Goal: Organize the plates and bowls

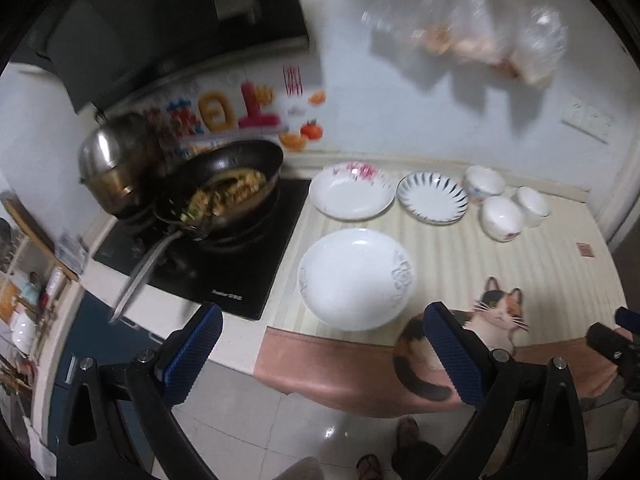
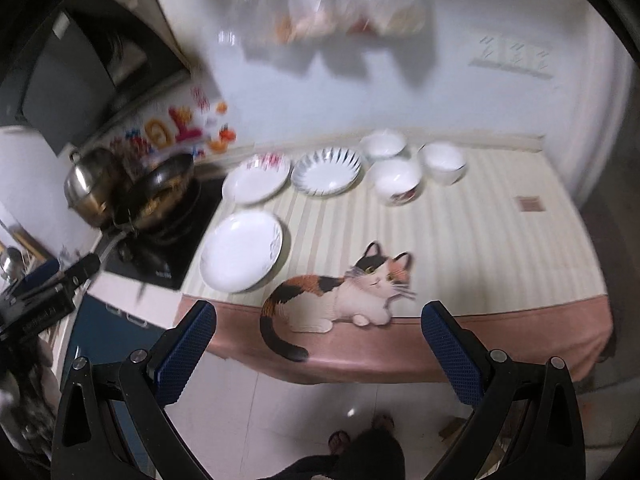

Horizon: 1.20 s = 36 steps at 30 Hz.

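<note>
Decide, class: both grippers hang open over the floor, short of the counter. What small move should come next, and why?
Probably ease the left gripper forward toward the near white plate. Its jaws stand open and empty, that plate lies closest to the counter edge, and the other two plates and three bowls sit farther back.

Three plates sit upright on the striped cloth: a big white plate (image 1: 357, 279) nearest the front edge, a pink-flowered plate (image 1: 351, 191) behind it, a blue-rayed plate (image 1: 432, 197) just beside that. Further right, three white bowls (image 2: 395, 182) cluster close together, mouths up.
</note>
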Motion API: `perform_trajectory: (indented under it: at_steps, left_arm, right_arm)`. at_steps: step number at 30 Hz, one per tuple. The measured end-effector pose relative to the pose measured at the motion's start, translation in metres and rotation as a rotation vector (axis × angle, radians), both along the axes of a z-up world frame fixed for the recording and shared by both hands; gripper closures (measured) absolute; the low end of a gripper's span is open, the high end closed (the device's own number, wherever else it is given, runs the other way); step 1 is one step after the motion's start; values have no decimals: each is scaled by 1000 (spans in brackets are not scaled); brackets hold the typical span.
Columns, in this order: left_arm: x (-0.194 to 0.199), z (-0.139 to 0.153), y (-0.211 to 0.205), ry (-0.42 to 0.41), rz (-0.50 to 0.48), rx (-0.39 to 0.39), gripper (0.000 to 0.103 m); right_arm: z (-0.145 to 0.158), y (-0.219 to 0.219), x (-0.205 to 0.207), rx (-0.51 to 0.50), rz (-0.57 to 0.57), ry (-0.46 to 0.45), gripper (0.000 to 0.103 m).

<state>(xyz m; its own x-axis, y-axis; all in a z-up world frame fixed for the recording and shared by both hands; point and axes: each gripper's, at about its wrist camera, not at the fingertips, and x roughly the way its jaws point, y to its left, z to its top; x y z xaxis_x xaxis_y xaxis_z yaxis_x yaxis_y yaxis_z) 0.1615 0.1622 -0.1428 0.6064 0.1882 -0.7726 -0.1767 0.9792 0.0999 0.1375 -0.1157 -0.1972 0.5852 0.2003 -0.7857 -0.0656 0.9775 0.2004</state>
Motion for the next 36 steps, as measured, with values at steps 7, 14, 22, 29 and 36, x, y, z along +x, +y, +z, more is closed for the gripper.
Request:
perform_trajectory:
  at_steps: [7,14,22,29,36]
  left_arm:
    - [98,-107,43,225,20,-134,2]
    - [167,-191,78,398,66,-224,19]
    - [194,-237,93,485,65,-282,50]
    - [186,-228,95,471,94,-321,54]
    - [184,-205,74,438,70,-314,54]
  right_arm:
    - [-114,46,141,18,152,157,0]
    - [-216,93,259,106,252,324,13]
    - [-277,128,316,128,287,459,56]
    - [-280,148,320,123,336,475,79]
    - [-267,131,311,126,338,477,79]
